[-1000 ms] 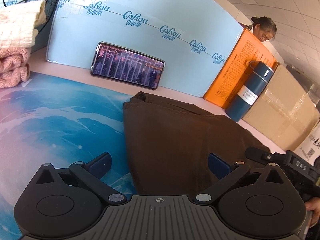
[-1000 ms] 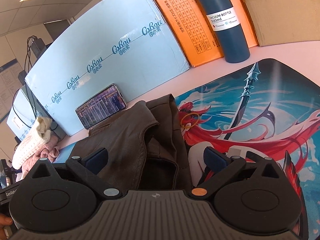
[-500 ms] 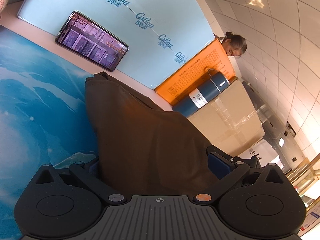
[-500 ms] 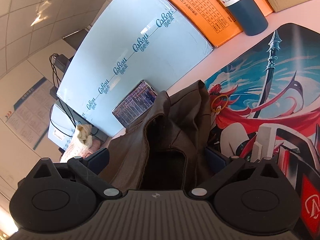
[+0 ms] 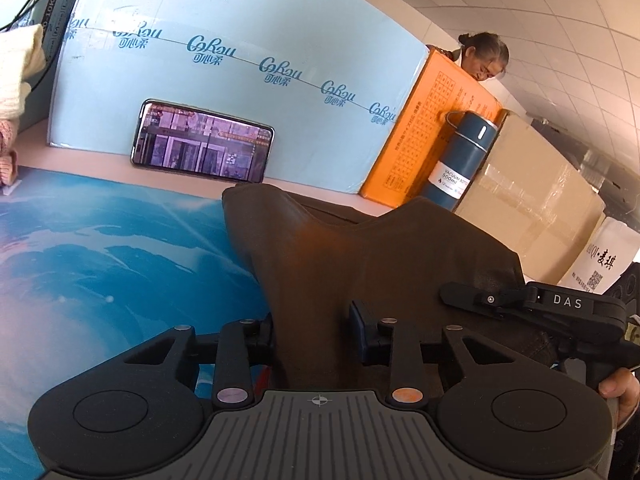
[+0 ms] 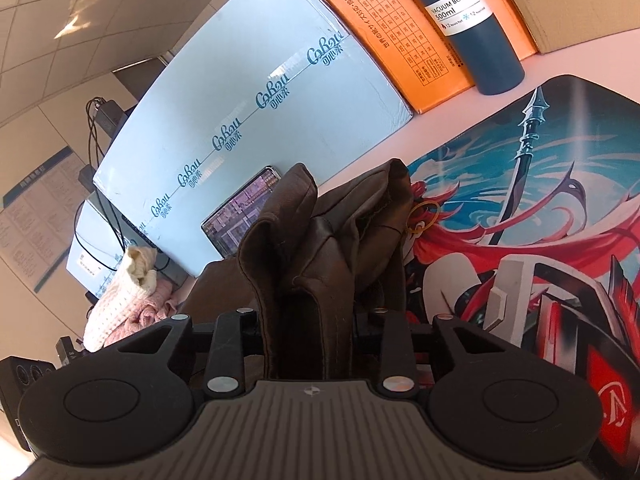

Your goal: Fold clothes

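A dark brown garment [image 5: 372, 264] lies bunched on a printed desk mat [image 5: 100, 264]. My left gripper [image 5: 316, 332] is shut on its near edge, with cloth pinched between the blue pads. My right gripper [image 6: 312, 328] is shut on another thick, seamed fold of the same garment [image 6: 304, 248], which stands up between the fingers. The right gripper's body also shows in the left wrist view [image 5: 560, 308], at the garment's right side.
A phone [image 5: 204, 146] leans on a light blue box [image 5: 240, 60] at the back. An orange box [image 5: 432, 136], a blue vacuum bottle [image 6: 476, 28] and a cardboard box [image 5: 532, 208] stand at back right. Folded cream and pink knits [image 6: 128, 296] lie at far left.
Both grippers went from open to shut on the brown garment. The cloth is now gathered up and lifted between the fingers of each.
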Demonstrator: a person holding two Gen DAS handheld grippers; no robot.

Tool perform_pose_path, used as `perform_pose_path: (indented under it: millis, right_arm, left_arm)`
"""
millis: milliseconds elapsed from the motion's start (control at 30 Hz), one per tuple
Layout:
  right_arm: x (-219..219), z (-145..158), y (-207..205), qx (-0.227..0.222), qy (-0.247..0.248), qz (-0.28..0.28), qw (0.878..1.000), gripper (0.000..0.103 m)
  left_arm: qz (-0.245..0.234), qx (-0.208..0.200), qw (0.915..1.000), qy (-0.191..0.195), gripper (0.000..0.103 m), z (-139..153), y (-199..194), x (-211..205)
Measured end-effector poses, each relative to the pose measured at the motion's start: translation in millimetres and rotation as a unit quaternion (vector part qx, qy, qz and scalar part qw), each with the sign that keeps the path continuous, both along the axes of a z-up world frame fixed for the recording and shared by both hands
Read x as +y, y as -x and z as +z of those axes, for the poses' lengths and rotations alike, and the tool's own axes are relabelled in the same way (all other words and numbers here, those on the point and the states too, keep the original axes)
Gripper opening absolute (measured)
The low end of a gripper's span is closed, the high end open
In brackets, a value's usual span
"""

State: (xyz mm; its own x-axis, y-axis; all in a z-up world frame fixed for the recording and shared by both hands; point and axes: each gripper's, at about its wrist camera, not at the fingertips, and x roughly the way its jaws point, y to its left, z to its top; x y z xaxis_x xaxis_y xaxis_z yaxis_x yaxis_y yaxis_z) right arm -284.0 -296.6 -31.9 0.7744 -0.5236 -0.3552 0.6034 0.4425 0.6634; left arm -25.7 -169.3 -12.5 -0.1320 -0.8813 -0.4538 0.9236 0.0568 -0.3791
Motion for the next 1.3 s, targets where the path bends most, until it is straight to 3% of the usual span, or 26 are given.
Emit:
perform_pose_path:
  millis: [100,333,600,800,1067,1233,1300]
  right_arm:
    - [5.4,4.9,5.9,-0.029,0.009,0.005,1.0,0.022]
    - [22.7,23.4,31.0,-0.065,0.034,0.001,0.997,0.02]
    - [22.9,39.5,98.6,-0.096,0.063,-0.076,0.99,0.02]
    - [11.9,51.6,149.6,-0.104,0.099,-0.137,0.98,0.02]
    - [-47.9,51.4,196.9,-0.08,0.11,-0.185,0.973,0.02]
    - [-80.1,37.4,219.6,-0.059,0.099,-0.211,0.971,0.02]
    - [-91.4,29.0,223.4,-0.045,0.091,-0.216,0.971,0.02]
  left_arm:
    - [-0.003,-0.013,0.9999,0.009,0.022,3.6,7.5,1.9]
    - [-0.032,-0.023,0.9989,0.025,0.02,18.0,40.0,0.7]
    - [-0.103,-0.044,0.9916,0.064,0.02,45.6,98.6,-37.2]
    - [-0.158,-0.057,0.9818,0.088,0.02,59.7,153.1,-89.3]
    - [-0.181,0.007,0.9782,0.101,0.02,51.5,210.2,-158.3]
    - [-0.181,0.073,0.9781,0.074,0.02,29.2,228.1,-194.9]
    - [-0.179,0.073,0.9794,0.06,0.02,18.9,236.5,-207.4]
